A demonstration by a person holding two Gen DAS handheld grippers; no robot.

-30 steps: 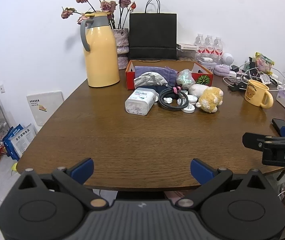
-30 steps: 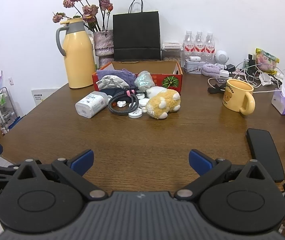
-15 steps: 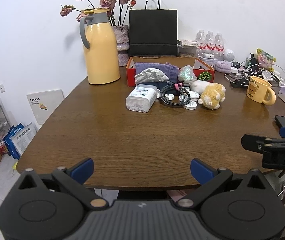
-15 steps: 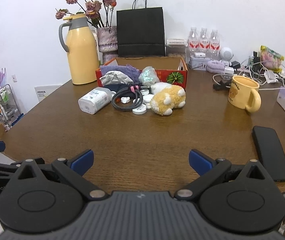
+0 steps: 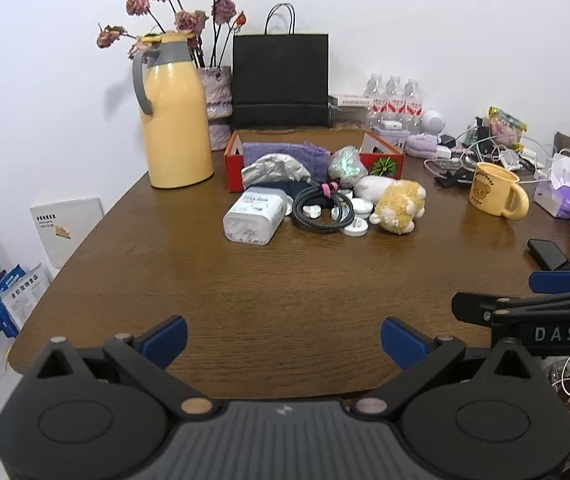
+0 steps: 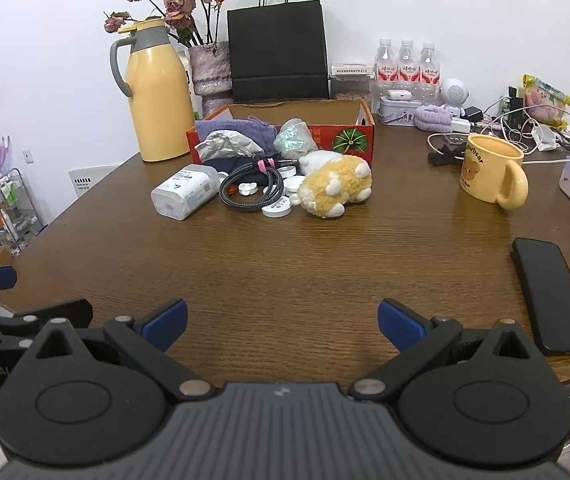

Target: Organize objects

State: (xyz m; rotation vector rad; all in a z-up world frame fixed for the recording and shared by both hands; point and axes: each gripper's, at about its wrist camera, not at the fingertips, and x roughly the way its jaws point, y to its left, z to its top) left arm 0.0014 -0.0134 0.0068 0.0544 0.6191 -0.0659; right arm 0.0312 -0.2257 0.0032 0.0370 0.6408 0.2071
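Grippers, left (image 5: pixel 283 338) & right (image 6: pixel 282 320), both wide open (nothing held), above table (image 6: pixel 325 264).

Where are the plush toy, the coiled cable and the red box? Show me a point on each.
plush toy (image 6: pixel 335 188), right wrist view, yellow body.
coiled cable (image 6: pixel 245 201), right wrist view, front loop.
red box (image 6: pixel 345 140), right wrist view, front wall.

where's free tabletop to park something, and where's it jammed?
Free: the wide bare wood between both open hand-held grippers and the pile; also between the plush toy and yellow mug, and beside the thermos. Jammed: in front of the red box, around the coiled cable, and the back-right corner's white cables. The phone takes the right edge.
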